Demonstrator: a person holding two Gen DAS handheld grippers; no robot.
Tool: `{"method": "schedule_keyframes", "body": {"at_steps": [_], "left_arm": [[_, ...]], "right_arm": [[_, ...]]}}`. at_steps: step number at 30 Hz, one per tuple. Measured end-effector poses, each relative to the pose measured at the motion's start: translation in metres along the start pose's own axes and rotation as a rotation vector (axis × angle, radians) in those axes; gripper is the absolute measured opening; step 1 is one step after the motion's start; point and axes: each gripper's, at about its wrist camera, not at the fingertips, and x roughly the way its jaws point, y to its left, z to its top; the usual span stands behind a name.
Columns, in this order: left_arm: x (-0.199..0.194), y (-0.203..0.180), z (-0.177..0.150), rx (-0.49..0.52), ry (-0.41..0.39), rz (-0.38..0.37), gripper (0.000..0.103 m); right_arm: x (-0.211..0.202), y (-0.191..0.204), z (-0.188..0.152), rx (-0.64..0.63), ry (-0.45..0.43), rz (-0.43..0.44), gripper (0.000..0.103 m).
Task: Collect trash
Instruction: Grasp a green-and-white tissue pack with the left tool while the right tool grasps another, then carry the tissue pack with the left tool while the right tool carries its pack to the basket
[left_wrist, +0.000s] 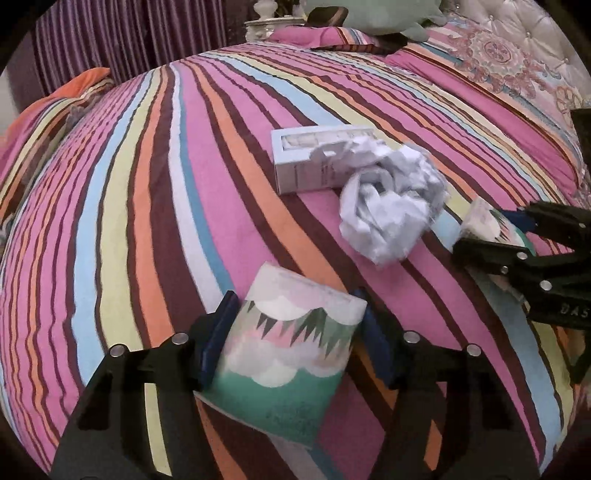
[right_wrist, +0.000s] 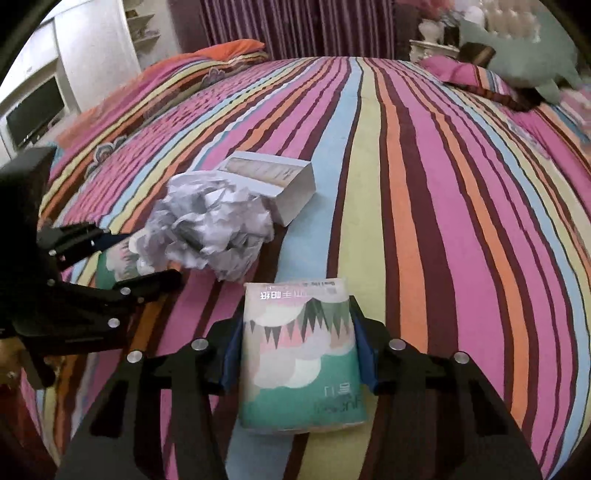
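On the striped bedspread (left_wrist: 155, 206), two tissue packs printed with clouds and a green band, one clamped in each set of tongs. Left gripper (left_wrist: 295, 339) pressed by its blue pads on the near pack (left_wrist: 291, 365), lying tilted; far end pale and blurred, lower edge cut off behind the black fingers. Right gripper (right_wrist: 297, 350) squeezed onto the second pack (right_wrist: 301, 354), shown upside down, with Chinese characters along its top edge and larger print near the bottom, too soft to read. Between the packs, a crumpled paper ball (left_wrist: 391, 206), touching a white carton (left_wrist: 314, 158) behind it; carton's side lettering smeared, its near corner hidden by the paper. "DAS" legible on the right gripper's body at the left view's edge, remainder cut off. Beyond, purple curtain (right_wrist: 295, 26), and a dark screen (right_wrist: 33, 114) at far left.
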Motion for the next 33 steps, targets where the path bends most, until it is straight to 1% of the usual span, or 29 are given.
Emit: {"method": "schedule_keyframes", "body": {"at_steps": [2, 3, 12, 24, 33], "left_arm": [[-0.009, -0.002, -0.010, -0.020, -0.005, -0.005, 0.062], [-0.012, -0.003, -0.016, -0.031, -0.005, -0.009, 0.062], [-0.054, -0.012, -0.072, -0.118, -0.012, -0.027, 0.062], [-0.111, -0.035, -0.137, -0.154, -0.024, -0.022, 0.062], [-0.152, -0.050, -0.180, -0.161, -0.038, -0.002, 0.062]], "right_arm": [[-0.009, 0.005, -0.010, 0.030, -0.004, 0.013, 0.048], [-0.010, 0.005, -0.010, 0.035, -0.005, 0.013, 0.048], [-0.042, 0.026, -0.049, 0.077, -0.009, 0.013, 0.048], [-0.084, 0.049, -0.102, 0.138, -0.019, 0.054, 0.048], [-0.113, 0.074, -0.135, 0.138, -0.034, 0.085, 0.048]]}}
